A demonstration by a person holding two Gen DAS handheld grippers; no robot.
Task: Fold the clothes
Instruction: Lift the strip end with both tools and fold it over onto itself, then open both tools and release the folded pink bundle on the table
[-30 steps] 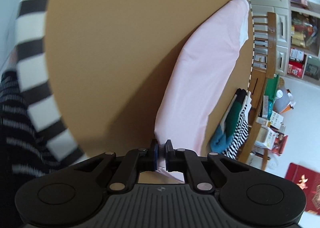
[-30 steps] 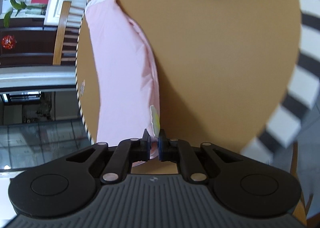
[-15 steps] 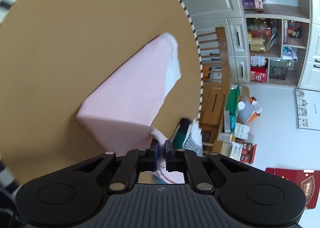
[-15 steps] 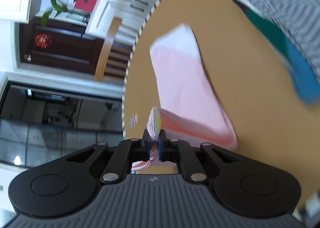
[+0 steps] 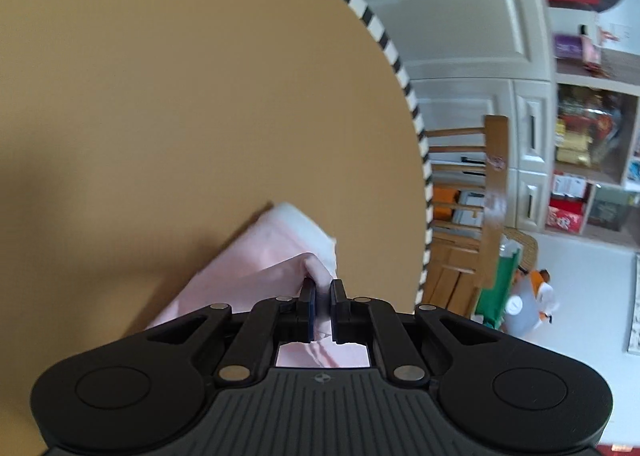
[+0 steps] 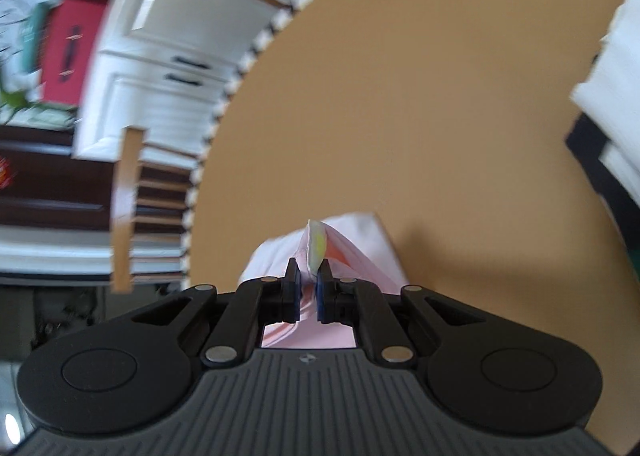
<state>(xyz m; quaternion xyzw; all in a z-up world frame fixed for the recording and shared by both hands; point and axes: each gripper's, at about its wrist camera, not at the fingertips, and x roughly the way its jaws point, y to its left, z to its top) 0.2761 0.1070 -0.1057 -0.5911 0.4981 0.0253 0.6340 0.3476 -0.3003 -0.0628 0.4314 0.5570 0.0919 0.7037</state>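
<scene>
Over the tabletop (image 5: 160, 96) I had both grippers, left (image 5: 321, 290) and right (image 6: 307, 282), fingers pinching the pink garment (image 5: 256, 268); thin bites risked slipping mid-fold.

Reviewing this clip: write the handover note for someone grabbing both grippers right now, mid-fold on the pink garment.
Left gripper: shut on a pinch of the pink garment.
Right gripper: shut on another pinch of the same garment, next to its small label.
Where things are: the garment lies on the round tan table, near the striped rim. A blurred pile of other clothes sits at the table's right side in the right wrist view.
Done: both corners gripped; garment looks partly doubled over.
Left: probably lay the held edge down, release, smooth, then take the next item.
</scene>
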